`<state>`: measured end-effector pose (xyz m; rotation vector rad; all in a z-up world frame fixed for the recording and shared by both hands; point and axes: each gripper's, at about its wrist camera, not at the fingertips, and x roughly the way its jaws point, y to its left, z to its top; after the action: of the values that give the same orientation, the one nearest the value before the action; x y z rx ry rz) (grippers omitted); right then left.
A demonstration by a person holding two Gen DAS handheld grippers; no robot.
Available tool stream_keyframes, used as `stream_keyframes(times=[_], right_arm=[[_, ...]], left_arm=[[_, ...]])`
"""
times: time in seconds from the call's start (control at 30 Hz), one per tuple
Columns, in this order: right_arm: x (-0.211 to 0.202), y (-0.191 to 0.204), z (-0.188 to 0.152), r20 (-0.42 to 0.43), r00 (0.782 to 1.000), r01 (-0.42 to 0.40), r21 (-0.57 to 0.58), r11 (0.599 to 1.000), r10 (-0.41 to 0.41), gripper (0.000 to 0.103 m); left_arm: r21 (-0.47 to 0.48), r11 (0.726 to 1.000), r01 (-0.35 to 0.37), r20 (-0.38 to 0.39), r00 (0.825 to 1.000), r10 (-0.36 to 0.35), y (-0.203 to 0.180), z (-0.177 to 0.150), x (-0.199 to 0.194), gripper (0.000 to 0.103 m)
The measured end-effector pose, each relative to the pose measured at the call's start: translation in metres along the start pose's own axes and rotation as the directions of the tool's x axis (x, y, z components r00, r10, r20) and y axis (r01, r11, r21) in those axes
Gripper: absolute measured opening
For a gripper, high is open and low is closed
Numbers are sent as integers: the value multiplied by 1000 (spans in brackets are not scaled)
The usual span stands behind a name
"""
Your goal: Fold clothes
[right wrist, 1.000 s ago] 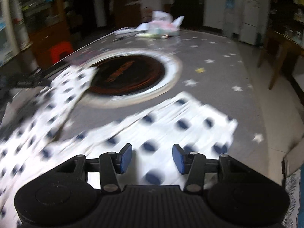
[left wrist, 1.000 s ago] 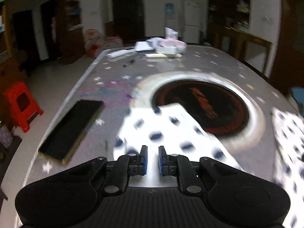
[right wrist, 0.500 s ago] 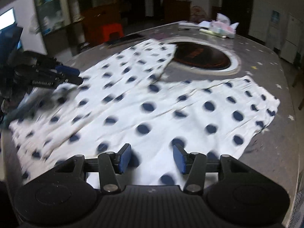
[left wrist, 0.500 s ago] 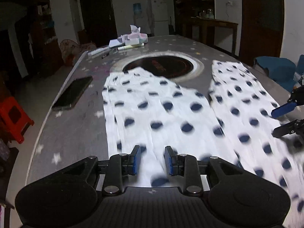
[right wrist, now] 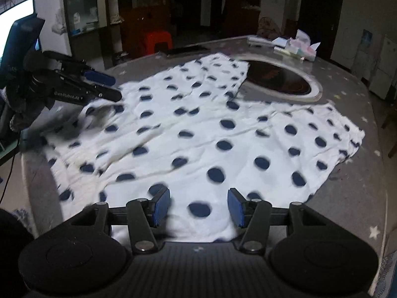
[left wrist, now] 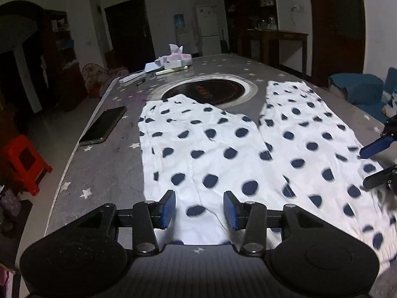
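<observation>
White trousers with dark blue dots (left wrist: 223, 146) lie spread flat on the grey star-patterned table (left wrist: 104, 164), both legs pointing away from me toward a round black hotplate. They also show in the right wrist view (right wrist: 211, 134). My left gripper (left wrist: 199, 209) is open and empty, just above the waist end of the left leg. My right gripper (right wrist: 198, 207) is open and empty over the near edge of the cloth. Each gripper appears in the other's view: the right gripper (left wrist: 377, 161) at the right edge, the left gripper (right wrist: 101, 85) at the left.
A black phone (left wrist: 104, 125) lies left of the trousers near the table edge. The round hotplate (left wrist: 206, 92) sits mid-table. Tissue box and papers (left wrist: 173, 60) stand at the far end. A red stool (left wrist: 22, 161) is on the floor left.
The trousers went from being dragged to lying flat and spread. My left gripper has opened wide. Both grippers have pulled back toward the near end of the cloth.
</observation>
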<state>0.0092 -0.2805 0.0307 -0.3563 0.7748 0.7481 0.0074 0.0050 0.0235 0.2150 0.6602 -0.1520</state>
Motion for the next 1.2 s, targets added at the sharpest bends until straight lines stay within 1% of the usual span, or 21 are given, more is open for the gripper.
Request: stream_keyframes(times=[0.07,0.13,0.27,0.37,0.47,0.53,0.6,0.67,0.73,0.83,0.9,0.97,1.03,1.13,1.2], right_arm=[[2,3,-6,-15,1000,4,-1,1000,-4,52],[0,4,-8,-9,1000,3,6,1000,-3,52],[-5,7,-12,2,1000,1,21,1000,-1,52],[-9,9,-15,11,1000,-1,32,999,1,50],[-8,9,-19,11,1000,1,46,999,-1,50],[-14,7,-18,29,1000,1,64,998,-3,51],[-21,3,-15,52,999,-12,95,995,7,52],[-22,-2,-14,59,998,-5,122,993,-2,52],[-21,-5,-14,57,998,18,130,991,-25,52],[-19,-9,-17,54,998,36,158,987,-45,54],[-18,-10,-17,49,997,54,177,983,-63,57],[-17,-11,-16,45,996,68,189,980,-78,57],[-17,-11,-15,46,995,78,193,978,-89,57],[-17,-11,-12,51,993,95,194,976,-107,58],[-18,-10,-10,55,992,104,191,976,-116,58]], left_arm=[[20,1000,-14,-21,1000,14,-5,-8,3,46],[25,999,-36,-46,998,37,-5,-16,8,46],[-7,999,-42,-46,998,42,1,-19,4,46],[-7,999,-47,-54,997,46,0,-22,4,46],[-11,999,-38,-42,998,37,-4,-20,-4,47],[-13,999,-32,-34,999,31,-6,-18,-9,54],[-16,1000,-26,-26,999,25,-9,-16,-14,58],[-14,1000,-11,-18,1000,11,-14,-14,-19,63],[-5,1000,19,-10,1000,-19,-23,-13,-23,76],[9,998,62,0,998,-62,-37,-11,-27,85],[18,996,87,0,996,-87,-47,-10,-28,87],[18,994,106,0,994,-106,-55,-9,-27,88],[19,993,116,-2,993,-116,-61,-8,-26,92],[10,994,113,5,994,-113,-63,-6,-26,98],[-11,995,95,7,995,-95,-57,-7,-29,98]])
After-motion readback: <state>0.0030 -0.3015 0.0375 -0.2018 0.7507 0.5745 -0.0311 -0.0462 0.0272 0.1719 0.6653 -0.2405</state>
